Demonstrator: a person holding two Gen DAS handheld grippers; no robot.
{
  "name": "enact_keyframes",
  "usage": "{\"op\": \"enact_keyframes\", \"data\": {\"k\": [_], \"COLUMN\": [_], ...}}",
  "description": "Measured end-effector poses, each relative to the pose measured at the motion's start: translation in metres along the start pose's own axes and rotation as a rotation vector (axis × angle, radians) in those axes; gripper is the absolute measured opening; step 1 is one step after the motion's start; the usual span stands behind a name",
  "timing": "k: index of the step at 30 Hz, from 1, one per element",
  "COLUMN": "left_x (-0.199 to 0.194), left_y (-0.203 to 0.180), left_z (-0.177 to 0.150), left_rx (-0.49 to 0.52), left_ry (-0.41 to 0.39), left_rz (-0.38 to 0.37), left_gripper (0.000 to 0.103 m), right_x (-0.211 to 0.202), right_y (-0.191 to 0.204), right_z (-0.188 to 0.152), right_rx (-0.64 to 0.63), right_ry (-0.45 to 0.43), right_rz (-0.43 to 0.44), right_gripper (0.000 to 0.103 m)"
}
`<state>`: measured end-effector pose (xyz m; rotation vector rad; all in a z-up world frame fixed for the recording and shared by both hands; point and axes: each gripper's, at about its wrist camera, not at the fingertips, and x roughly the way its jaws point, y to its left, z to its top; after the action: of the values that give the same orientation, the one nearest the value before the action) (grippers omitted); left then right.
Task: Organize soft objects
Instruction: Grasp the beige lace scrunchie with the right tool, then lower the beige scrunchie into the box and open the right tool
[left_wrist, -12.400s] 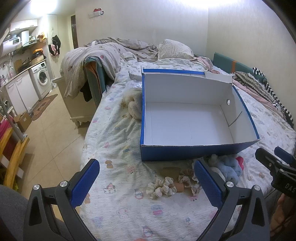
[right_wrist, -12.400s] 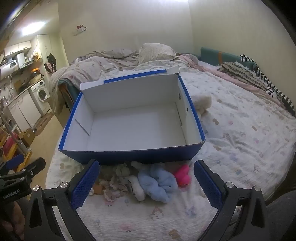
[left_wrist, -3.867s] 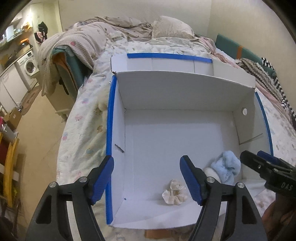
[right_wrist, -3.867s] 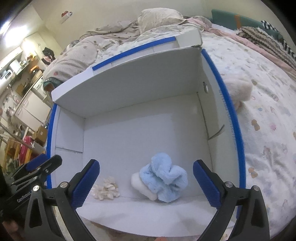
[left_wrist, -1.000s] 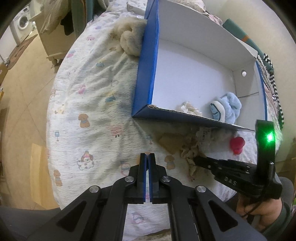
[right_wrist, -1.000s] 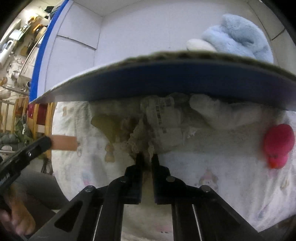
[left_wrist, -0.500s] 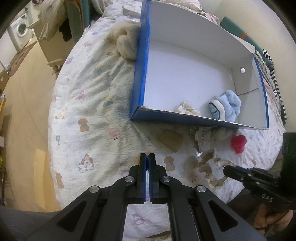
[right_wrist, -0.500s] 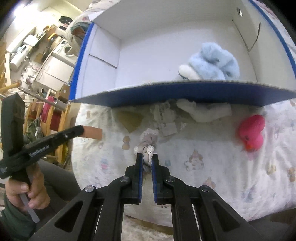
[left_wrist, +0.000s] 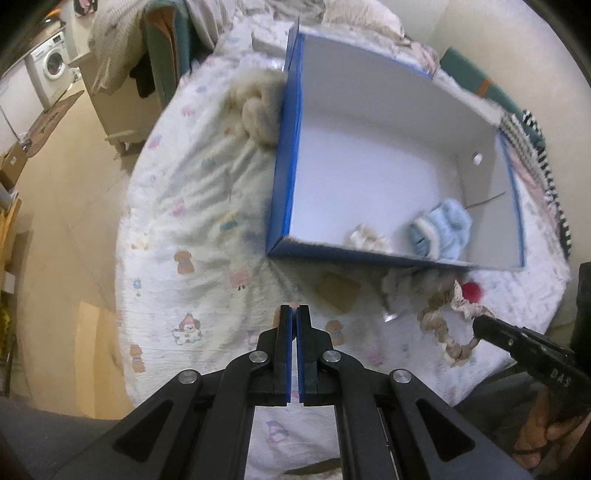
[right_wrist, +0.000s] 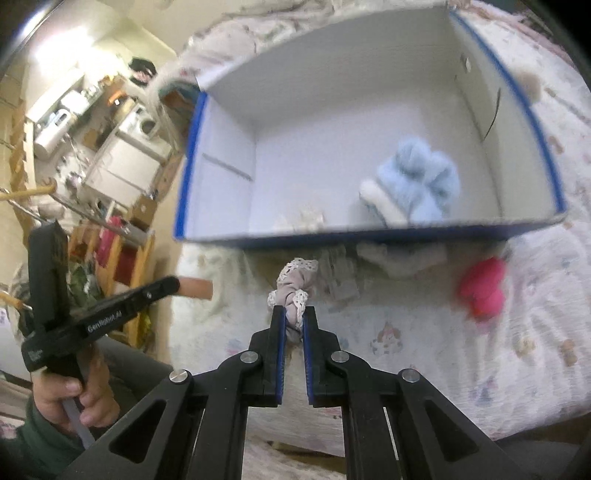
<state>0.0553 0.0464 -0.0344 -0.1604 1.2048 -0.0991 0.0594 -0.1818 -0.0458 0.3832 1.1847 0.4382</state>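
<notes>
right gripper (right_wrist: 292, 325) jaws pinch a lace scrunchie (right_wrist: 293, 291) lifted in front of the box (left_wrist: 284, 177). left gripper (left_wrist: 294, 325) jaws pressed together, empty. blue plush (right_wrist: 417, 184) and a cream scrunchie (left_wrist: 367, 238) already inside the box; pink toy (right_wrist: 480, 291) and pale cloth (right_wrist: 399, 258) left on bed before it.

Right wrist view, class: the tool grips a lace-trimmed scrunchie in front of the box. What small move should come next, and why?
Probably carry the right tool forward over the near wall of the blue box before opening. It is shut on the scrunchie, which hangs short of that wall, while the light blue fluffy item and a cream scrunchie already lie inside.
</notes>
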Motion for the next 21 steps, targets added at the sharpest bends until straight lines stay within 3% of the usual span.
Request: {"op": "enact_keyframes", "data": {"k": [7,13,21], "left_x": [-0.05,-0.087,-0.075], "left_y": [-0.017,-0.038,-0.06], "left_z": [0.018,0.055,0.1], "left_rx": [0.017,0.055,0.089], "left_ry": [-0.074,-0.184,-0.199], "left_rz": [-0.064,-0.087,-0.081], "left_gripper": [0.002,0.002,0.002], "right_x": [-0.052,-0.08,-0.076], "right_y": [0.011,0.014,0.01], "right_z": [0.022,0.057,0.097], "right_rx": [-0.025,-0.044,-0.056], "right_ry": [-0.133,-0.205,-0.223], "right_rz": [0.023,0.025,0.006], "right_gripper": [0.01,0.01,0.01]}}
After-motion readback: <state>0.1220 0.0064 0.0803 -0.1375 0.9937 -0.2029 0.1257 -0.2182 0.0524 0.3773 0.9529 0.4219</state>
